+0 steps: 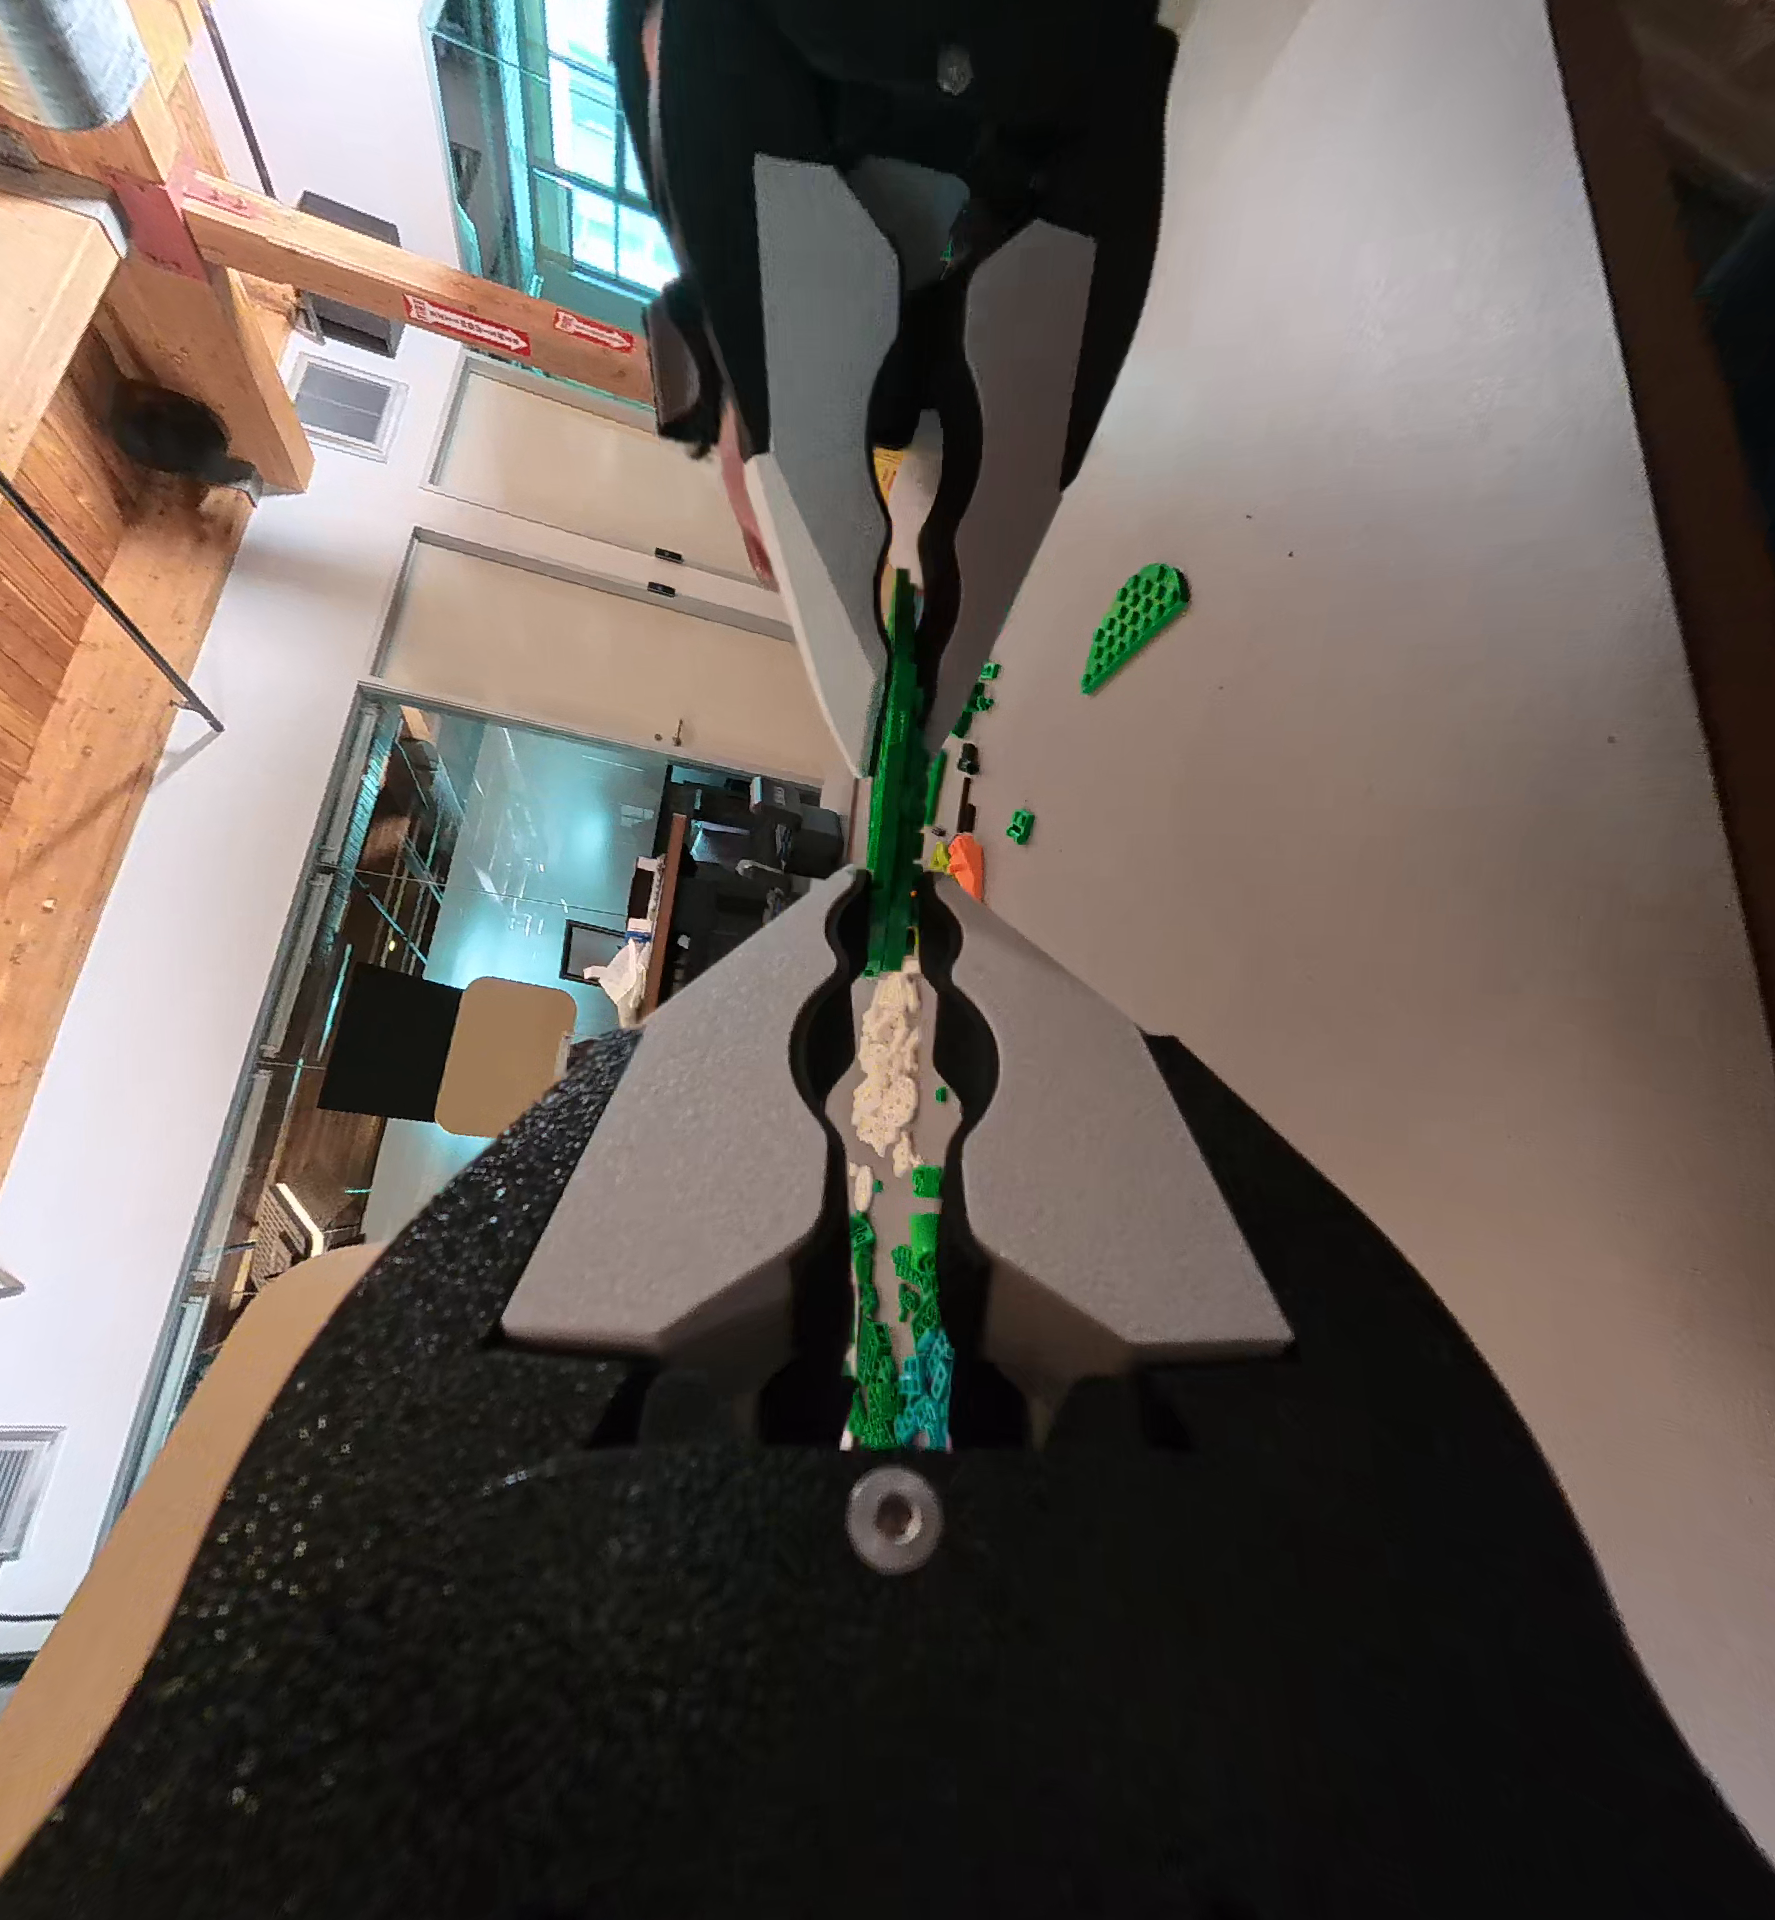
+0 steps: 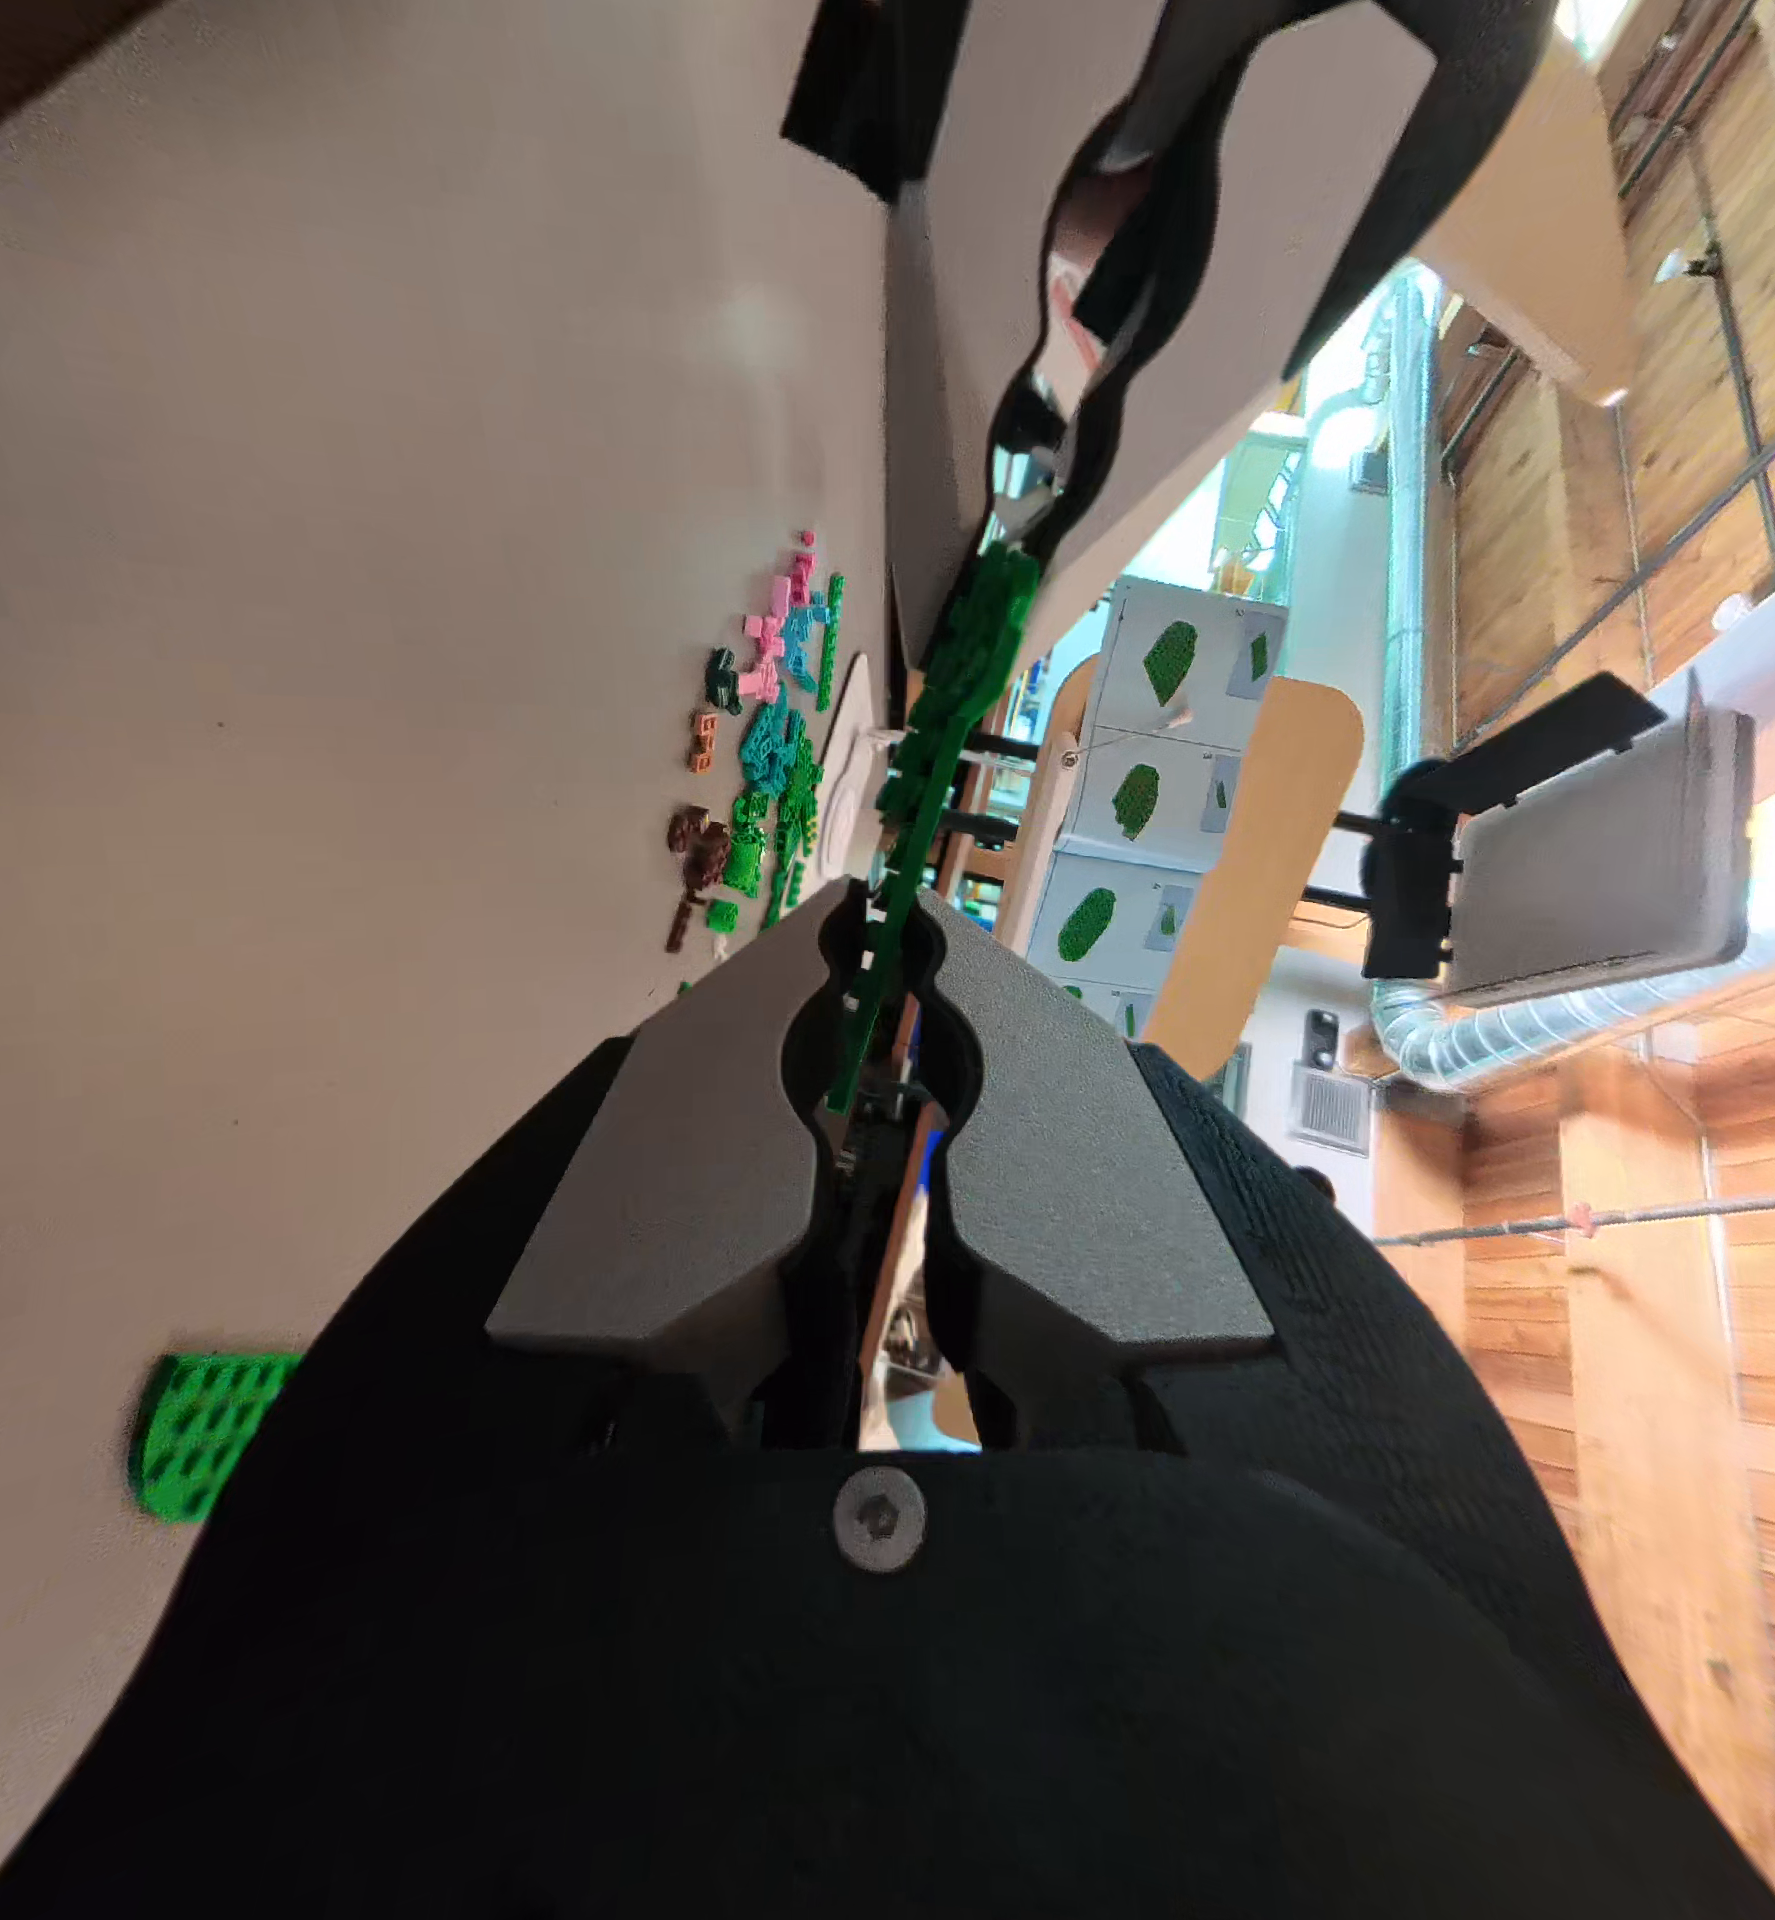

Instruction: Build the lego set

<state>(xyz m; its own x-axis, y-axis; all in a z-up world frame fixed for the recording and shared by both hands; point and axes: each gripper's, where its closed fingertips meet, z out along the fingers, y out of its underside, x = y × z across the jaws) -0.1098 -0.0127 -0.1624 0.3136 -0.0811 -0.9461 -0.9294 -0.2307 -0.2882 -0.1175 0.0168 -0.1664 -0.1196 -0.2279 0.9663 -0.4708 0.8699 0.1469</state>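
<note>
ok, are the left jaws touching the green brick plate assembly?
Touching. In the left wrist view, the left gripper jaws pinch the green plate assembly's near end on both sides.

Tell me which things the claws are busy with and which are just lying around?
Busy with:
- dark green brick plate, gripped edge-on at opposite ends by the left claw and the right claw

Lying around on the table:
- light green wedge plate
- orange piece
- white pieces
- pink pieces
- brown pieces

place: office/loft workspace | evidence: glass partition (image 1: 509,883), timber beams (image 1: 363,270), exposed duct (image 2: 1548,1029), white table (image 1: 1382,727)
</note>
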